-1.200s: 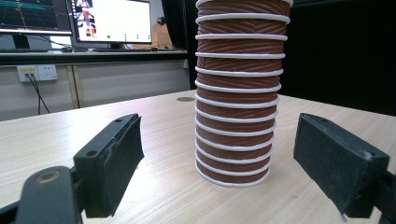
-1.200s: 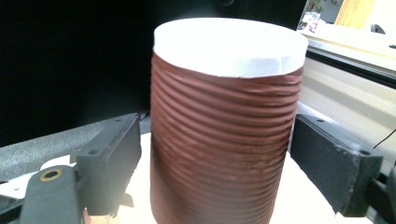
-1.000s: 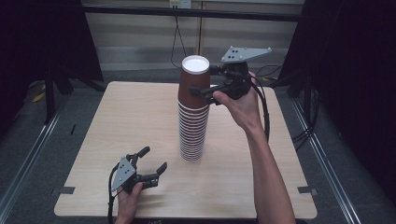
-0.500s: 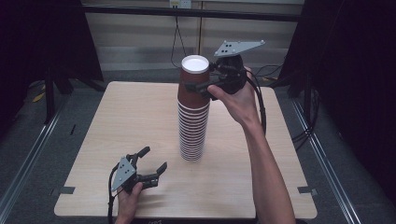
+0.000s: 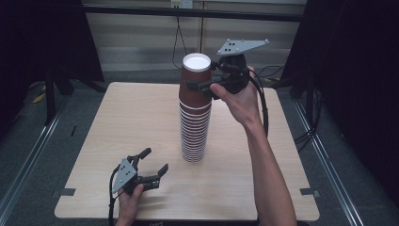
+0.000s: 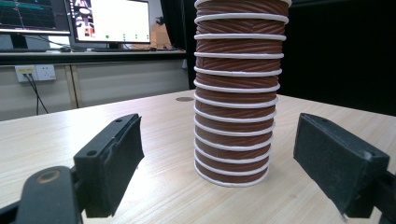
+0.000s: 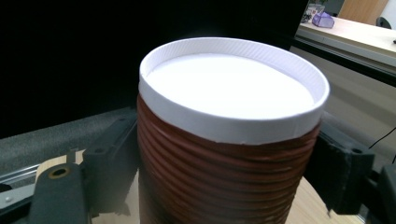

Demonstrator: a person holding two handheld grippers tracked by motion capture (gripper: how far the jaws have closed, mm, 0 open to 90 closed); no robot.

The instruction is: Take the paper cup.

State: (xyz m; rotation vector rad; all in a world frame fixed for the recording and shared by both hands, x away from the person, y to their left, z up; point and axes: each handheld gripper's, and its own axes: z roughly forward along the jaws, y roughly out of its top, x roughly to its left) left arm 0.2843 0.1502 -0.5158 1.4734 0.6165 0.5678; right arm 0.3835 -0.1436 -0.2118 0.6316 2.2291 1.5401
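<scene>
A tall stack of upside-down brown ribbed paper cups (image 5: 194, 132) with white rims stands at the middle of the wooden table (image 5: 136, 113). My right gripper (image 5: 198, 82) is shut on the top cup (image 5: 195, 75), one jaw on each side of its ribbed wall, just under the white bottom disc (image 7: 231, 88). In the right gripper view both pads (image 7: 116, 163) flank that cup. My left gripper (image 5: 155, 160) rests on the table at the front left, open and with nothing in it. It faces the foot of the stack (image 6: 233, 140), which stands well beyond its pads (image 6: 114, 163).
Black frame posts and cables stand around the table. Behind it runs a wall with a socket (image 5: 177, 4). Monitors (image 6: 109, 21) on a bench show in the left gripper view. Bare tabletop lies to the left and right of the stack.
My right gripper has shifted slightly left and tipped, its grey plate now slanting up, still on the top cup. The left gripper has not moved.
</scene>
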